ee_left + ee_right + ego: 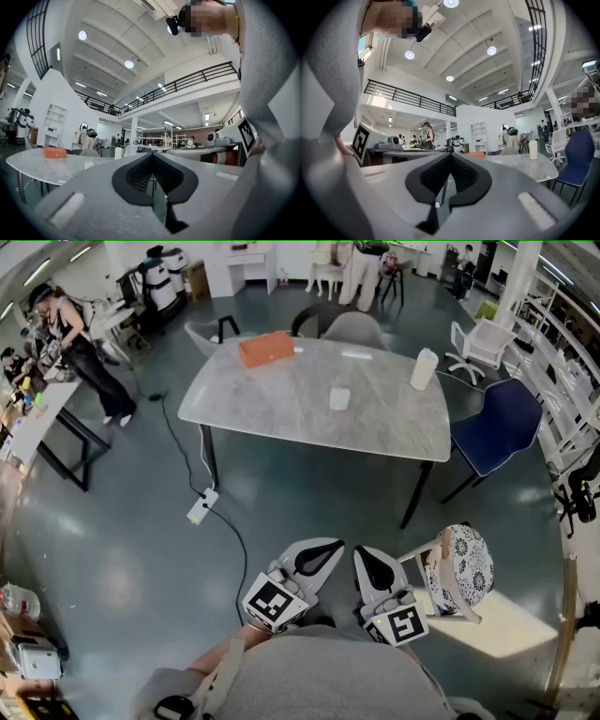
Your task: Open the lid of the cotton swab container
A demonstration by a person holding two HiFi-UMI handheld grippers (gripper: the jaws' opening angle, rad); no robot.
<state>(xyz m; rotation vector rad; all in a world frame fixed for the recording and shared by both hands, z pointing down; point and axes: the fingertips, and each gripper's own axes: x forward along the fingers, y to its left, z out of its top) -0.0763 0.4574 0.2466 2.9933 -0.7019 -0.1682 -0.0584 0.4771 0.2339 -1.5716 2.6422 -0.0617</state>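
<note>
Observer: Risk notes first. Holding left gripper (323, 554) and right gripper (370, 563) low against grey knit sweater (337, 676), both pairs of jaws pressed together, nothing between ribbed black pads (138, 176). Standing well apart from pale, marble-patterned, round-cornered table (281, 418).

Recorder: Whereabouts of cotton swab container?

Observer: On that table. Probably tall white capped cylinder (424, 368) near right edge; possibly small white squarish box (339, 398) at centre instead. Too small from here to tell which.

Recorder: Hazards, then?

Observer: Wrong item picked, for one. Tipping, for another, if cylinder: tall, narrow, smooth-sided, likely light plastic, close to edge. Risk of knocking it over, or off onto dark glossy floor (112, 549), by prying at cap with body unbraced. Calls for one gripper clamping body, other working lid. Chance of slip too, slick plastic against pads. Also white power strip (202, 506) lying on floor between here and table: trip hazard on approach.

Recorder: Other surfaces?

Observer: Orange-brown rectangular block (266, 348) at far side, matte, square-edged, out of way. Tabletop polished, seemingly low on friction; expect sliding under any sideways push.
</note>
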